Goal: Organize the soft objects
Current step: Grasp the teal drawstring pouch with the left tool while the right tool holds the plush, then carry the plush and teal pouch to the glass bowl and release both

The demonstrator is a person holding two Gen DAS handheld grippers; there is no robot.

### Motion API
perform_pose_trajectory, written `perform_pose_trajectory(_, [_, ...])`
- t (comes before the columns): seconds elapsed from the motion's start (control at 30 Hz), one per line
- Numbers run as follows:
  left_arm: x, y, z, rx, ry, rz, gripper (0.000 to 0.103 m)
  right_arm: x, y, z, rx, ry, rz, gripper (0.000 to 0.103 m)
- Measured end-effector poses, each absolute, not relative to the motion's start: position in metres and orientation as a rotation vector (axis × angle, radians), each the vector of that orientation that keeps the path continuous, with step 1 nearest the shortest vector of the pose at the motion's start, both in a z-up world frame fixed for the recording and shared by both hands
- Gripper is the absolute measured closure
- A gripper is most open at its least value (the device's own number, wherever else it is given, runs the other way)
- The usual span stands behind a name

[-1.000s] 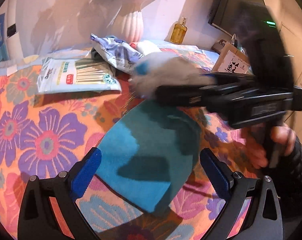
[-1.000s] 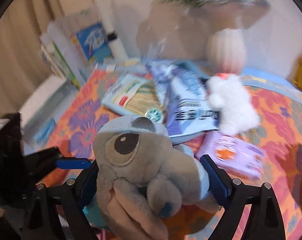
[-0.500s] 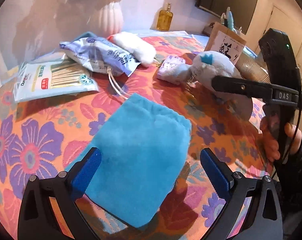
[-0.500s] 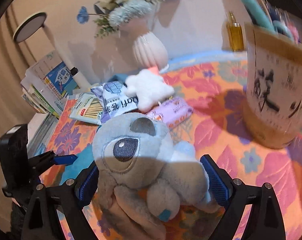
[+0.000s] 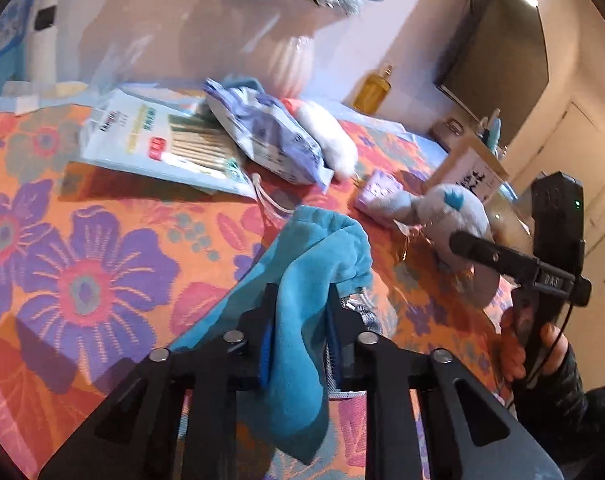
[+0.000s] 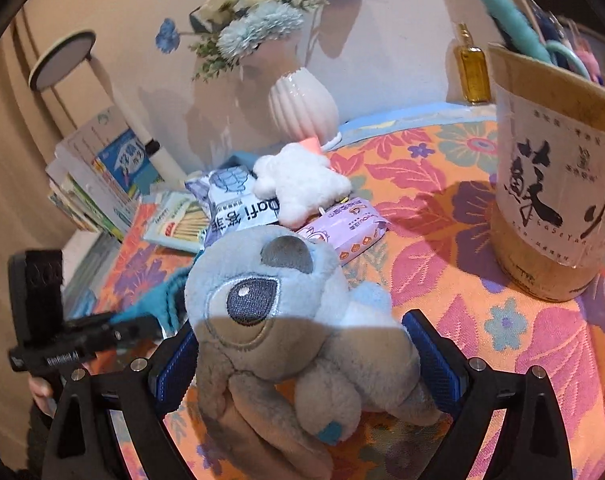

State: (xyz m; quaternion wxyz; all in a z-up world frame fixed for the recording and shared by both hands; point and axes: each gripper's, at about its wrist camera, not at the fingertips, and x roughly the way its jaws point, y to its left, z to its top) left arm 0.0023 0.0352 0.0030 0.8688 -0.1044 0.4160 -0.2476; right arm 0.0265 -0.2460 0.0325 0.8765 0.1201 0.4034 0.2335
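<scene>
blue pouch (image 5: 302,300) | pinched in left claw (image 5: 298,328) | bunched, partly lifted

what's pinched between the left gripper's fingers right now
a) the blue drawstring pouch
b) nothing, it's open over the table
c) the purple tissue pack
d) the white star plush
a: in the left wrist view the left gripper has its jaws closed tight on a bunched fold of the blue drawstring pouch, which rises off the flowered tablecloth between them.
</scene>
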Motion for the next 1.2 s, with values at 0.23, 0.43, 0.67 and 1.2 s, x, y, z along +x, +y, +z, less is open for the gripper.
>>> perform_pose_trajectory(0.23, [-0.016,0.045,0.033,-0.276,0.753,-0.484,0.092,0.02,-0.251,0.039,0.257,0.792,0.479,0.008])
perform_pose_trajectory(0.43, [-0.039,0.03,0.088,-0.25,0.626,-0.517,0.092,0.003,-0.267,0.054,0.334,0.729,0.452,0.008])
perform_pose_trajectory(0.67, [-0.057,-0.013,0.141,-0.184,0.519,-0.586,0.092,-0.029,-0.304,0.103,0.42,0.611,0.463,0.026])
perform_pose_trajectory(1.2, [-0.061,-0.087,0.145,-0.117,0.584,-0.621,0.092,-0.012,-0.285,0.022,0.243,0.981,0.448,0.0])
